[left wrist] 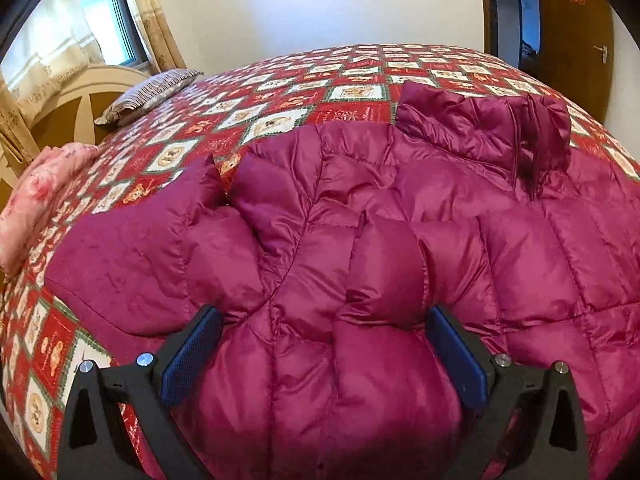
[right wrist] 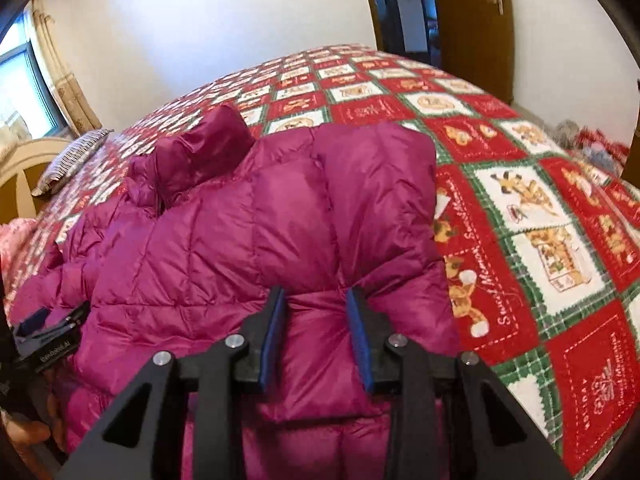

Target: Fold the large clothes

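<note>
One magenta puffer jacket (left wrist: 360, 240) lies on one patchwork quilt (left wrist: 280, 96). Two grippers appear: the left gripper (left wrist: 324, 356) and the right gripper (right wrist: 316, 340). One striped pillow (left wrist: 148, 94) and one pink bundle (left wrist: 36, 204) are present.

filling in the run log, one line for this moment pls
task: fold jacket | place: bed | left gripper: open, astride jacket | right gripper: shut on jacket's puffy fabric | fold: not done

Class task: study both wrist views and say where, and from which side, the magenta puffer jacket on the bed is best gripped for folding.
Grip the puffer jacket at its near hem, coming from the near edge of the bed. The collar lies at the far end and the quilted panels bunch easily there. The right claw already pinches a fold there; the left claw straddles a wider panel, probably not yet squeezing.
</note>
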### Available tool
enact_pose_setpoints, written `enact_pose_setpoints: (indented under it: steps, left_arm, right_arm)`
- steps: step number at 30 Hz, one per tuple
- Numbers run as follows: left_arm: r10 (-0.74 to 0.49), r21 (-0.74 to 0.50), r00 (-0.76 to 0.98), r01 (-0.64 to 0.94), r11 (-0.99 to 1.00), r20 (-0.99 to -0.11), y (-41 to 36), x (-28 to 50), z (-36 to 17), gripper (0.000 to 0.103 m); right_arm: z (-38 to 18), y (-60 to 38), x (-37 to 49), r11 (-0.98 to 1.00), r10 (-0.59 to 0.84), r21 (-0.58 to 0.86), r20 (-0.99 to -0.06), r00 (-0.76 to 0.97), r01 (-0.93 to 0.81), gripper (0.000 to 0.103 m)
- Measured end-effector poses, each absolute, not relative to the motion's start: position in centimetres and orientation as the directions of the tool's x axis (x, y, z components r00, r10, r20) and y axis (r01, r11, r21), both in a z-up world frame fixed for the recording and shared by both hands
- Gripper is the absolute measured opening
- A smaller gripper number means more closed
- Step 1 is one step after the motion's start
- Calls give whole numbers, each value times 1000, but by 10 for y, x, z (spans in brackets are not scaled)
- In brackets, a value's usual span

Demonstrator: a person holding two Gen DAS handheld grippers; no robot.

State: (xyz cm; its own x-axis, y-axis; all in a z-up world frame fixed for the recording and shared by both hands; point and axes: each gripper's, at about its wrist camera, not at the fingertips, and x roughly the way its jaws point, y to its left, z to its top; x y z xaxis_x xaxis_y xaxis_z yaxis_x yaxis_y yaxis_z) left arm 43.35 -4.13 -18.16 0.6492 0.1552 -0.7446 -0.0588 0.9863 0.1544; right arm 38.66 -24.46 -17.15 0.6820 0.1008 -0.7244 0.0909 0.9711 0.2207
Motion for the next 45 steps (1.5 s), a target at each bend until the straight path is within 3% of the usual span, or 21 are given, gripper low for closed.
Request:
enact_pose_setpoints:
  steps: [3, 5, 7, 11, 14, 19, 25, 29, 30, 33, 35, 36, 37, 38, 39, 40, 45]
  left_arm:
    - [101, 87, 636, -53, 995, -765, -35, 437, -183, 102]
    - [30, 14, 607, -32, 999, -794, -25, 438, -182, 102]
    - [-5, -50, 631, -55, 997, -776, -9, 424, -168, 102]
    - [28, -142, 729, -171, 975, -684, 50, 396, -134, 102]
    - [142, -167, 747, -323, 932, -649, 119, 390, -122, 102]
    - [266, -230, 663, -562, 794, -700, 220, 399, -132, 102]
    - [187, -327, 575, -670, 667, -797, 277, 418, -178, 102]
    - [249, -226, 553, -652, 724, -795, 263, 430, -185, 102]
    - [274, -188, 549, -641, 744, -790, 256, 431, -187, 99]
    - [342, -110, 531, -646, 755, -776, 249, 426, -191, 78]
    - [343, -124, 549, -644, 755, -762, 253, 422, -187, 56]
    - [330, -138, 567, -629, 765, -755, 253, 420, -184, 36]
    - [322, -138, 570, -619, 773, -756, 254, 420, -182, 27]
    - [319, -132, 569, -613, 779, -758, 254, 423, -180, 25]
    - [301, -144, 583, -595, 791, -755, 253, 423, -177, 12]
    - [273, -173, 606, -574, 801, -747, 251, 423, -173, 6]
    - [223, -238, 753, -450, 861, -619, 210, 416, -121, 6]
  right_arm:
    - [-169, -236, 384, 986, 43, 140, -724, 688, 86, 47]
    - [-171, -229, 385, 994, 20, 90, -723, 690, 65, 62]
    - [-171, -223, 386, 997, -5, 46, -721, 693, 55, 68]
    - [-172, -223, 385, 998, -24, 22, -720, 693, 58, 70]
    - [-172, -223, 385, 998, -23, 24, -719, 694, 57, 71]
    - [-174, -222, 387, 998, -26, 17, -720, 693, 55, 73]
    - [-174, -221, 386, 998, -26, 16, -721, 693, 54, 74]
    - [-175, -222, 386, 998, -24, 18, -721, 693, 54, 75]
    - [-175, -222, 386, 998, -23, 19, -721, 693, 53, 75]
    - [-175, -222, 386, 998, -21, 21, -721, 693, 52, 76]
    - [-175, -222, 386, 998, -19, 23, -720, 693, 52, 76]
    - [-176, -222, 386, 998, -18, 25, -720, 694, 51, 76]
    - [-176, -222, 386, 998, -17, 27, -720, 694, 52, 76]
    - [-176, -222, 385, 998, -14, 30, -719, 695, 51, 76]
    - [-176, -222, 385, 998, -14, 31, -719, 695, 52, 76]
    - [-176, -222, 385, 998, -12, 33, -719, 695, 52, 76]
    - [-176, -223, 384, 998, -7, 40, -717, 697, 52, 77]
